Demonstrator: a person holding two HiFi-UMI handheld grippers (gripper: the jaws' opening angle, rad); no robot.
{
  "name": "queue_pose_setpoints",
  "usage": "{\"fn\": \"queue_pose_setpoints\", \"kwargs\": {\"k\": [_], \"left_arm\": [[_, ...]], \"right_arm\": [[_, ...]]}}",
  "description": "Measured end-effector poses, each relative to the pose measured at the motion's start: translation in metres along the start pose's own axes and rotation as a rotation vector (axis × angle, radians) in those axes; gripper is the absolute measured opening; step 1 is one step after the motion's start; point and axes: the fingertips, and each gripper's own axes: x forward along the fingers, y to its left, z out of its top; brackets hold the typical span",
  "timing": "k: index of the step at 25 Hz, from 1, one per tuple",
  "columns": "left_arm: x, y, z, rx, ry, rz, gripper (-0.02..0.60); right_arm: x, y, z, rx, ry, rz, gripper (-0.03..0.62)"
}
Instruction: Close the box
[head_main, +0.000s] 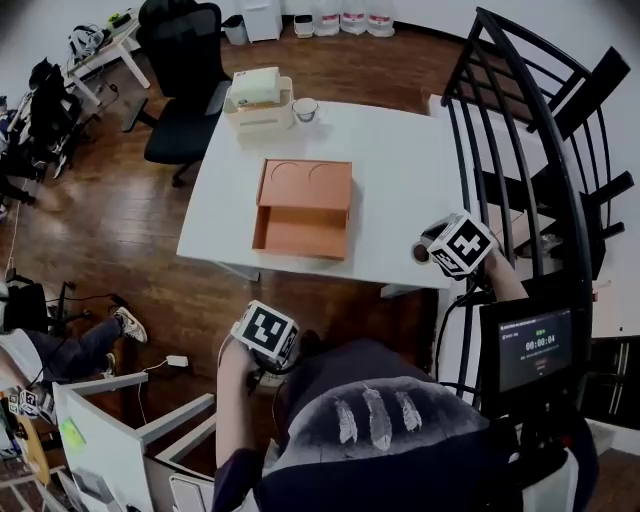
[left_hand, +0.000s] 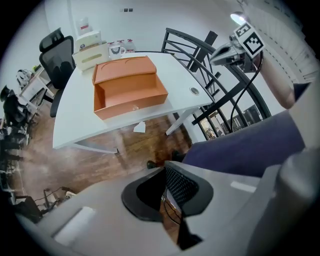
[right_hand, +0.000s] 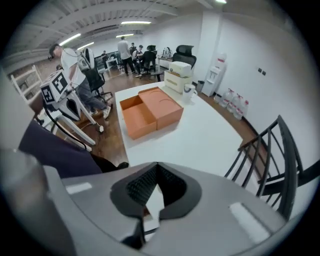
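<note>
Left tongs (left_hand: 164, 170), right tongs (right_hand: 157, 167), both closed; one orange box (head_main: 303, 212).

Orange box (head_main: 303, 208), white table (head_main: 400, 170), black chair (head_main: 185, 60)

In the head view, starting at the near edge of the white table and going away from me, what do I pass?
Open orange box → cream box → water jugs on the floor by the far wall.
</note>
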Motion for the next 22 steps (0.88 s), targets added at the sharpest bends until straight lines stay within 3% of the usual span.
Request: {"fn": "queue_pose_setpoints", "kwargs": {"k": [4,7,10,15,22], "left_arm": [[-0.003,0.027,-0.016,0.019,0.02,-0.019,0.015],[-0.007,0.045,-0.018,0.042,-0.004,-0.041,0.015],[-0.02,0.071,-0.012,0.036,-0.019,-0.008,0.015],[-0.033,0.126,0.013,-0.058,-0.018,0.124,0.015],[-0.022,0.111,0.01,-0.356,0.006,0.123,0.015]], "right_arm": [[-0.014,-0.026,0.057,-0.132,0.028,-0.109,0.005],[-0.013,-0.034,0.107,-0.23,0.006,-0.131,0.005],[-0.002,-0.04,0.157,-0.332,0.009,-0.135,0.005],[0.035,-0.077,0.211,-0.502,0.068,-0.108,0.005],[0.117,-0.121,0.275,-0.714,0.084,-0.038,0.005]]}}
